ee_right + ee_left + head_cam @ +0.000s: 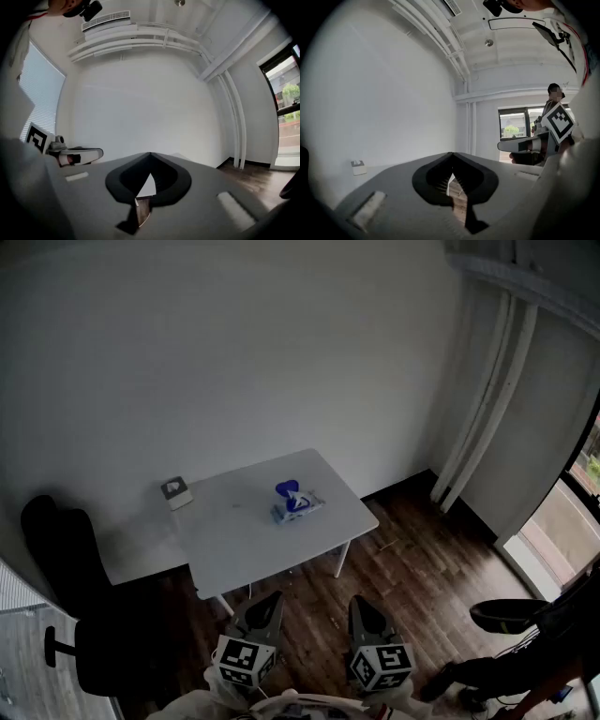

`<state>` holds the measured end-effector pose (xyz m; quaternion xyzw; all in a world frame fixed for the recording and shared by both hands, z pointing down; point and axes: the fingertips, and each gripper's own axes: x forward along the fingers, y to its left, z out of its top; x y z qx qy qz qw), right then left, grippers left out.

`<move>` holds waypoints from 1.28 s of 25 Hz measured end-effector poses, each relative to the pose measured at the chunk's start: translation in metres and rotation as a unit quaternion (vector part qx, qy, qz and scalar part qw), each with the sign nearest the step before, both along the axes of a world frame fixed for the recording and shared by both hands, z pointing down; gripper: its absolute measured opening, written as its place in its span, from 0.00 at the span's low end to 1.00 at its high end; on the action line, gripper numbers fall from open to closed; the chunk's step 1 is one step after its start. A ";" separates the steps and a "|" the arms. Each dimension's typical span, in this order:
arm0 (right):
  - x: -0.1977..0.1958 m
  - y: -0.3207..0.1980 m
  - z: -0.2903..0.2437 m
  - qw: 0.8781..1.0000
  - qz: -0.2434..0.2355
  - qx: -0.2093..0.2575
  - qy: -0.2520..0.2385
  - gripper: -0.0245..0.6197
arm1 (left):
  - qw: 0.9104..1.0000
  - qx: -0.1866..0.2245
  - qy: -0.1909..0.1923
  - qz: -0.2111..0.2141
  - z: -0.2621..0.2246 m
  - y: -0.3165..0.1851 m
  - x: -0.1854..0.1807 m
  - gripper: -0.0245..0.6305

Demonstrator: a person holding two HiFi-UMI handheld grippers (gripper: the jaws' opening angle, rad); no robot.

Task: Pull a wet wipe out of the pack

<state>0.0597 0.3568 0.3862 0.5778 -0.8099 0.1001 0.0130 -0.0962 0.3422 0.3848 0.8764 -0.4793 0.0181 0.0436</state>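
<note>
Against the white wall stands a white table [234,549], with a black chair [70,559] just beside its left end. At the lower right edge a person [525,652] is cut off by the frame. The left gripper [270,598] and right gripper [362,602] hang well short of the table, each with its jaws closed tip to tip on nothing. The wet wipe pack [296,504] lies near the table's middle, its blue print too small to read. A small box [175,491] sits at the far left corner, its label illegible.

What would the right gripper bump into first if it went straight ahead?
Probably the white wall behind the table: the right gripper points about level, over it. Depth is hard to judge.
</note>
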 end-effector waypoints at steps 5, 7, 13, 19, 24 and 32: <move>-0.010 -0.006 0.005 1.000 0.000 -0.007 -0.002 0.05 | 1.000 0.000 -0.002 -0.004 0.004 -0.006 -0.012 0.04; -0.012 -0.007 0.009 1.000 0.002 -0.011 0.000 0.05 | 1.000 -0.003 -0.001 -0.005 0.009 -0.007 -0.016 0.04; -0.015 -0.012 0.014 1.000 0.005 -0.013 -0.011 0.05 | 1.000 -0.010 0.003 -0.004 0.015 -0.014 -0.021 0.04; -0.018 -0.017 0.022 0.999 0.020 -0.020 -0.018 0.05 | 1.000 -0.013 0.004 0.006 0.022 -0.020 -0.024 0.04; -0.015 -0.029 0.029 0.999 0.023 -0.027 -0.016 0.05 | 1.000 -0.021 0.008 0.003 0.028 -0.032 -0.026 0.04; -0.001 -0.074 0.038 0.999 0.016 -0.027 -0.014 0.05 | 1.000 -0.026 0.002 0.006 0.038 -0.078 -0.006 0.04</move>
